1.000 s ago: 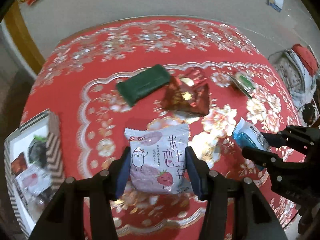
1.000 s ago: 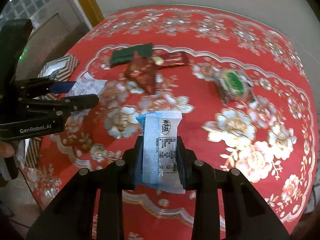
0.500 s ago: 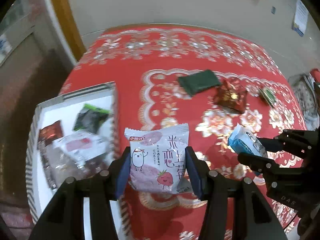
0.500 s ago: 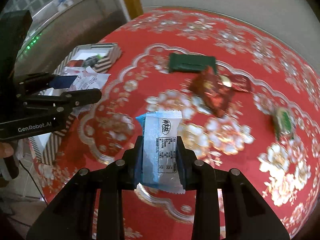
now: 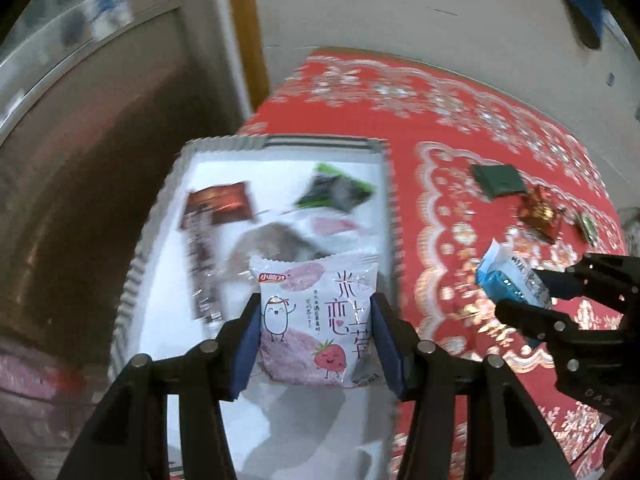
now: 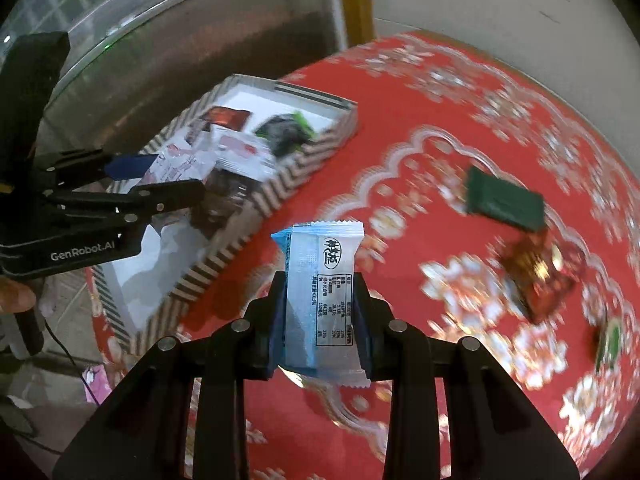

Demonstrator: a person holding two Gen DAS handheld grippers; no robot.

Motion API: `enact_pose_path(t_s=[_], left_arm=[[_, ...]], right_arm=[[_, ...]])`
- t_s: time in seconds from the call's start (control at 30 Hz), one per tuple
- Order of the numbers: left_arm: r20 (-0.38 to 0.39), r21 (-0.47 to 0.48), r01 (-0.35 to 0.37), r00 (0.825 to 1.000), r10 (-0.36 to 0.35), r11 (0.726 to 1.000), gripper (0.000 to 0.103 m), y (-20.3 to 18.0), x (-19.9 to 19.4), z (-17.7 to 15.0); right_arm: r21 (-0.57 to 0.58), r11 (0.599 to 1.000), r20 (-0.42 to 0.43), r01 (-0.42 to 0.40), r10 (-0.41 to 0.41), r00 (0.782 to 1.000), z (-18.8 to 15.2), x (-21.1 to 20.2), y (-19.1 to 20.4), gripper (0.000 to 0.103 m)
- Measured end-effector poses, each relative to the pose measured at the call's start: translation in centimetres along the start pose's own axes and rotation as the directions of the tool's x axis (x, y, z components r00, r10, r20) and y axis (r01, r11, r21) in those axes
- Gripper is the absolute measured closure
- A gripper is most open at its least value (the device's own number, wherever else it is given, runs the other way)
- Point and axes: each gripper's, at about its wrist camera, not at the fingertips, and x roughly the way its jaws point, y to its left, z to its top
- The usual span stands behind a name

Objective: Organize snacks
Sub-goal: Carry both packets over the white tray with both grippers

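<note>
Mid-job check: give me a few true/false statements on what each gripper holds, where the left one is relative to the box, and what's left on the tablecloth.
1. The left gripper is shut on the pink-and-white strawberry packet. True.
2. The left gripper's packet hangs over the striped box. True.
3. The right gripper is open and holds nothing. False: it is shut on the blue-and-white packet.
4. The striped box has nothing in it. False: several packets lie inside, among them a dark red packet.
5. The green packet lies on the red tablecloth, outside the box. True.
</note>
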Motion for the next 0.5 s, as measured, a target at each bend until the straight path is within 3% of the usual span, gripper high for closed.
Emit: enact_pose_path(t_s=[0.5], left_arm=[[-0.036,-0.166,-0.080,0.997,0.075,0.983,0.048,7.8,0.4,-3.4]], right_arm=[[-0.158,0.981,-0.022,-0.115,0.113,0.993,3.8,2.4,8.2,0.074]])
